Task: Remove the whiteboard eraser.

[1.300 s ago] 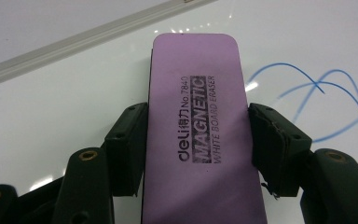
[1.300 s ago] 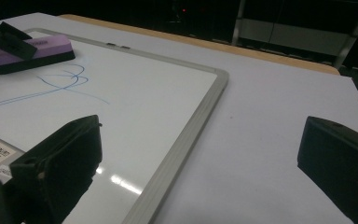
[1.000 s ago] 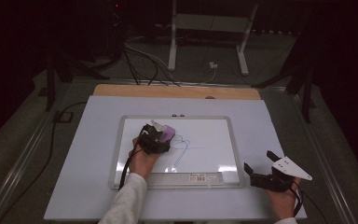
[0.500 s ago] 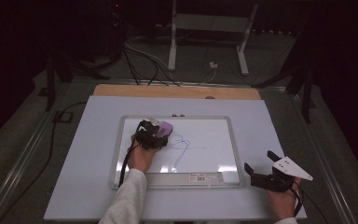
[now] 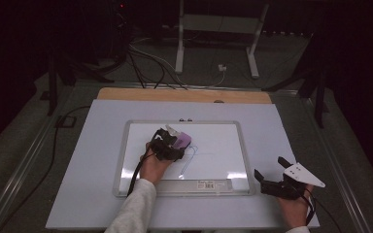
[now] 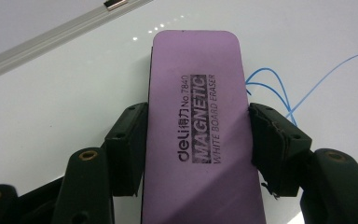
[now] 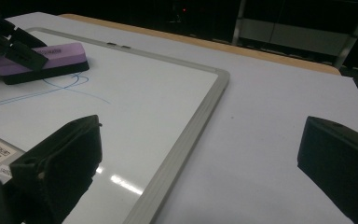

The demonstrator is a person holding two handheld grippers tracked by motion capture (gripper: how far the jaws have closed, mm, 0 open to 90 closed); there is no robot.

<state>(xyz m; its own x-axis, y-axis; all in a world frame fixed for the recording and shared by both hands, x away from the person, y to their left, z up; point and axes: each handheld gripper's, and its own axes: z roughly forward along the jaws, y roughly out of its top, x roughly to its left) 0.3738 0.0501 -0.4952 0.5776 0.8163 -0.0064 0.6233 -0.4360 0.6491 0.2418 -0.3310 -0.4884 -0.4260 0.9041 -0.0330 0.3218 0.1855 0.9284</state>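
Observation:
A purple magnetic whiteboard eraser (image 6: 200,116) lies flat on the whiteboard (image 5: 223,141), and my left gripper (image 5: 172,141) is shut on its two long sides. Blue pen lines (image 6: 279,88) run out from under the eraser's right edge and curve across the board (image 5: 190,158). In the right gripper view the same eraser (image 7: 42,58) sits at the far left with the blue lines (image 7: 70,86) in front of it. My right gripper (image 5: 267,182) rests on the white table sheet to the right of the board's near corner, open, with nothing between its jaws (image 7: 200,168).
The whiteboard has a grey frame (image 7: 186,140) and a barcode label (image 5: 208,184) on its near edge. It lies on a white sheet (image 5: 281,126) over a wooden tabletop (image 5: 184,94). Cables (image 5: 150,63) and a metal stand (image 5: 218,43) are on the dark floor beyond.
My left gripper has slid the eraser a little to the left and farther up the board, uncovering more of the blue line. The right gripper has not moved.

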